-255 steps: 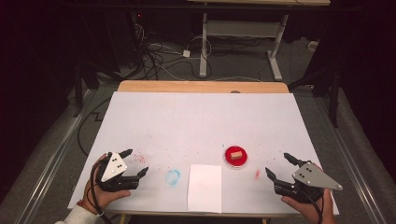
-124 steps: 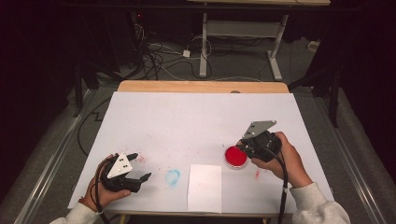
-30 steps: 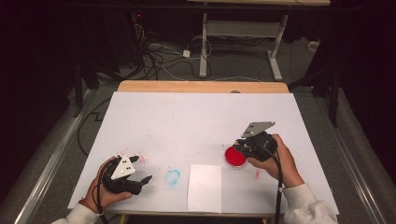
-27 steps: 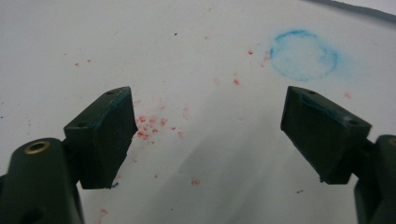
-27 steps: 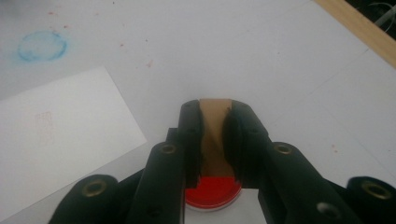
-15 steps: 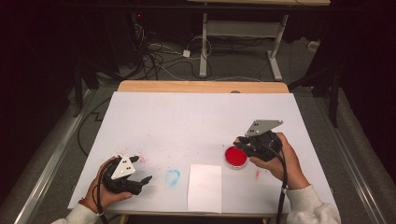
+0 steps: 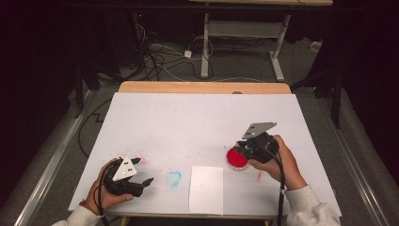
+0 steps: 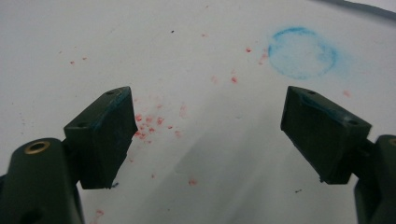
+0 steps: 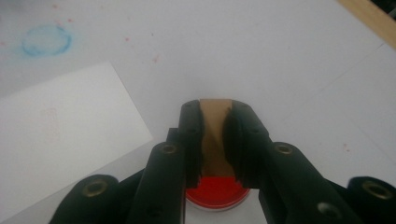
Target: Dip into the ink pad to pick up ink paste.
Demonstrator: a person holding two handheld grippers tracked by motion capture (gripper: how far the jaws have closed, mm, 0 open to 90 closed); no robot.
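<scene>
My right gripper [image 7: 244,149] is shut on a small tan wooden block [image 9: 215,135], held upright between its jaws. Just under the block sits a round red ink pad [image 7: 236,158], seen below the jaws in the right gripper view as well [image 9: 215,192]; whether the block touches it I cannot tell. A white sheet of paper [image 7: 206,188] lies to the pad's left near the front edge. My left gripper [image 7: 145,170] rests at the front left, open [image 8: 205,121], nothing between its fingers.
A blue ring stain [image 7: 174,178] marks the white table cover [image 7: 197,117] between the left gripper and the paper. Red specks [image 8: 149,123] dot the cover under the left jaws. The table's wooden far edge [image 7: 202,87] borders a dark floor with cables.
The right gripper came from the front right edge to the red pad and closed on the wooden block that lay on it; over the last second it shifted slightly. The left gripper barely moved.
</scene>
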